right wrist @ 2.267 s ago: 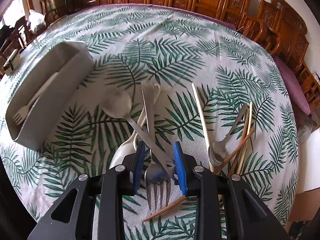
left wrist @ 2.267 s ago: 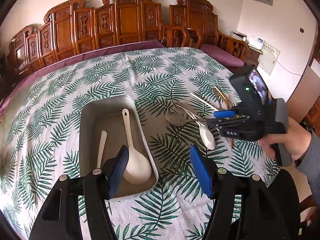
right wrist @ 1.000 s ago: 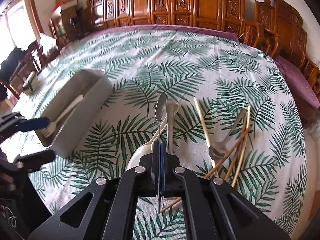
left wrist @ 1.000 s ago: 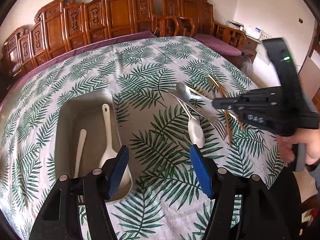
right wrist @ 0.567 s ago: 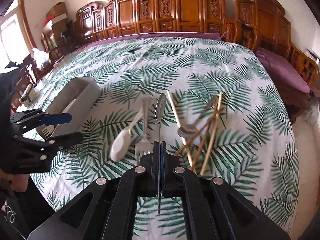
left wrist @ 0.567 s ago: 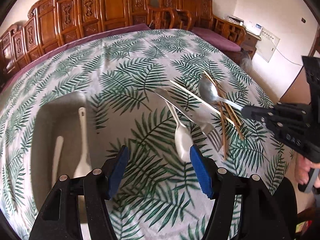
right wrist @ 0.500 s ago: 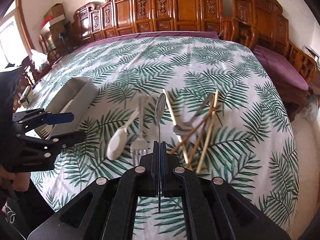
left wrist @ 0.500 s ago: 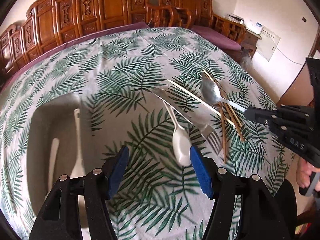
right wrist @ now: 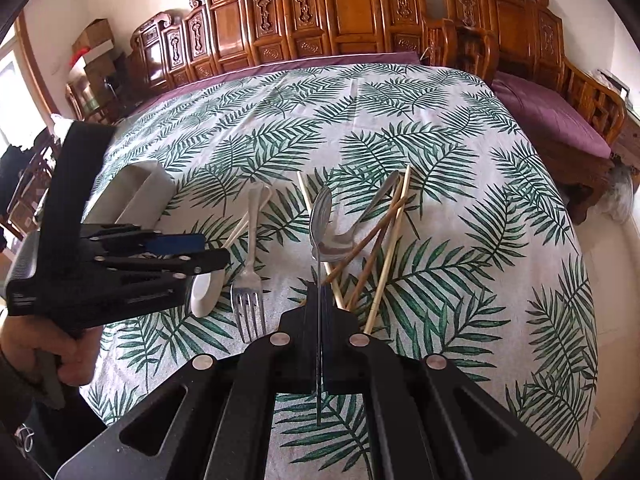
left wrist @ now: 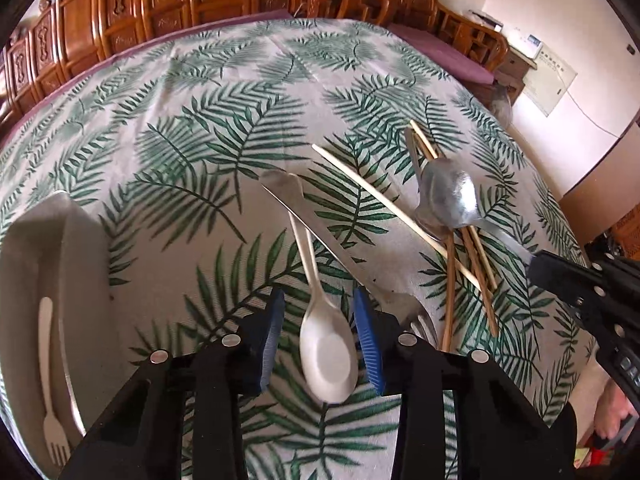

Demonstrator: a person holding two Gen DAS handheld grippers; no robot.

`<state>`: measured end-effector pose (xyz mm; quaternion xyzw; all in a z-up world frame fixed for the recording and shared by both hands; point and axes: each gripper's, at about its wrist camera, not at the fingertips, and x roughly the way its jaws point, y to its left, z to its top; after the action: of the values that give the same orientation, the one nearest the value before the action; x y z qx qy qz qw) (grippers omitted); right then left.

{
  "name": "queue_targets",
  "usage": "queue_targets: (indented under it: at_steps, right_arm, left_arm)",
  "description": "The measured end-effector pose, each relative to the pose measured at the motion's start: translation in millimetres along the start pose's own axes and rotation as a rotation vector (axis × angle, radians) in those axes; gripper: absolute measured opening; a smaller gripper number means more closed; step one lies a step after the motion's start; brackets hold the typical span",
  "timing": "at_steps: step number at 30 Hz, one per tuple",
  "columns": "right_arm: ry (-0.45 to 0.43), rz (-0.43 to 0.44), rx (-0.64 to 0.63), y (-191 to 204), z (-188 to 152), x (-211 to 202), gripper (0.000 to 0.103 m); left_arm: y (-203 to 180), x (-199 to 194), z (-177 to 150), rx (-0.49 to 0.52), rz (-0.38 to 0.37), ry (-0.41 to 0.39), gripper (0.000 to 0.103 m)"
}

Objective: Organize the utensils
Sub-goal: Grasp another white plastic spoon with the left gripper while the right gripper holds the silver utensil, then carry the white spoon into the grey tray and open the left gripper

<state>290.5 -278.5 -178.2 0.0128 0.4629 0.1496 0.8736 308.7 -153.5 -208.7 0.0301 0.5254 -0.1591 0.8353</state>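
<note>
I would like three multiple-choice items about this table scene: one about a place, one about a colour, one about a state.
1. Where does the small white plastic fork lie?
A. inside the grey rectangular tray
B. on the chopsticks
C. on a chair

2. What colour are the pads of the left hand-held gripper?
A. red
B. blue
C. yellow

3. What is the state of the right hand-held gripper?
A. open and empty
B. shut on a chopstick
C. shut on the handle of the shiny metal spoon

Key: 1 A, the fork rests on the tray floor. 2 B, both pads show blue beside the white plastic spoon. 3 C, the thin handle runs between the closed fingers, bowl in the air.
</note>
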Motion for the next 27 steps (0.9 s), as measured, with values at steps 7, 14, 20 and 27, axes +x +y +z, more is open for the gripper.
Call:
queue_targets:
  at_steps: [7,14,20,27]
  right_arm:
    - [-0.004,-0.002,0.004,-0.7,1.1,-2.3,0.002]
    - [0.003,0.004,-0.003,2.4,0.7,-1.1,0.002]
    - [0.012,-0.003,-0.014,6.6,-1.0,1.9,0.002]
    - [0.01,-0.002,-0.03,12.1,-1.0,1.5,0.002]
  left_arm:
    - [-2.9,14.2,3.8,0.001,0.051,0.031,0.027]
    - [0.5,13.2,5.8,-0.009,0.087,0.013,0.009]
    - [10.7,-0.9,1.1,0.005,0.162,-0.018,0.006]
    - [30.1,-34.6,5.4,-0.023,0.214,-0.104,0.006]
